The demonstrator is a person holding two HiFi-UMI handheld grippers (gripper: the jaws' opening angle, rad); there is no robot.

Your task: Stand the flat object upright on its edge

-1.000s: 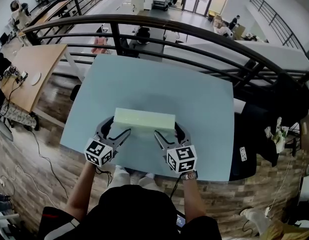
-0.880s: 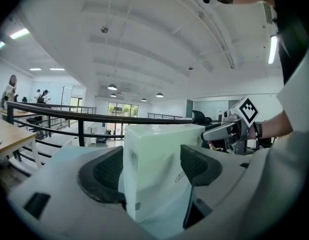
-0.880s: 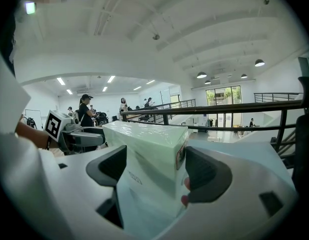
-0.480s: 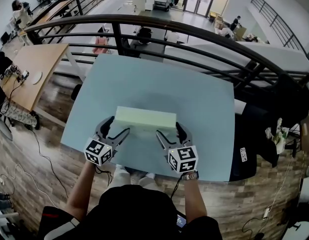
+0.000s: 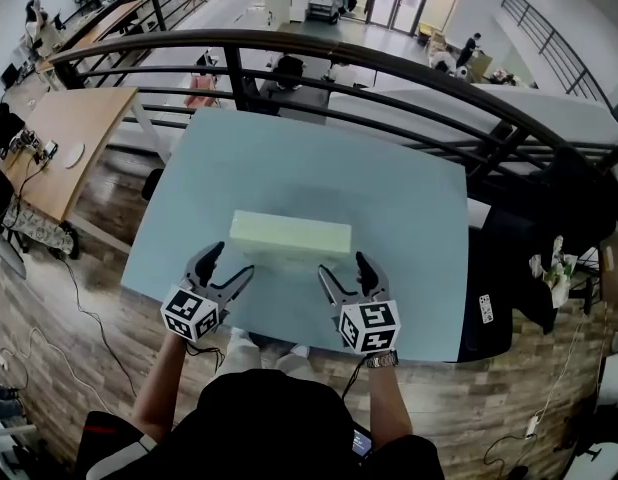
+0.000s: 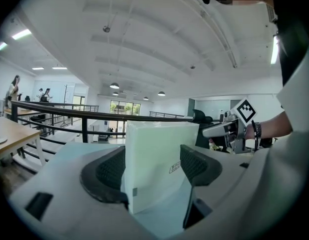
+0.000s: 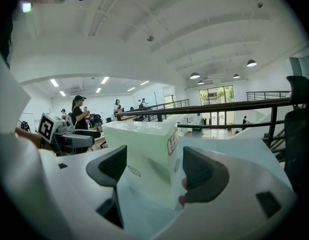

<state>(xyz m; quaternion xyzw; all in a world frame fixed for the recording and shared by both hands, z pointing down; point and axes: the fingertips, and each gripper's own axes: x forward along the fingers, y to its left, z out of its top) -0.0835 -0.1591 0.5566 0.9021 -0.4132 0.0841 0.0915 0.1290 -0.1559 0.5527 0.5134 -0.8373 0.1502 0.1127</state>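
Left claw (image 5: pixel 234 259), right claw (image 5: pixel 341 264); upright pale-green box (image 5: pixel 290 236)

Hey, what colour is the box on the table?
The box is pale green, nearly white, and shows best in the head view.

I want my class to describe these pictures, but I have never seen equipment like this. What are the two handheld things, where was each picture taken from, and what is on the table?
There is no robot here: a person holds a two-jaw tool in each hand. The head view comes from a camera on the person's head, looking down. It shows the left tool and the right tool over a light blue table. The other two pictures come from cameras riding on each tool, looking along its jaws. One pale green box stands on the table just beyond both tools. Both have their jaws apart and hold nothing.
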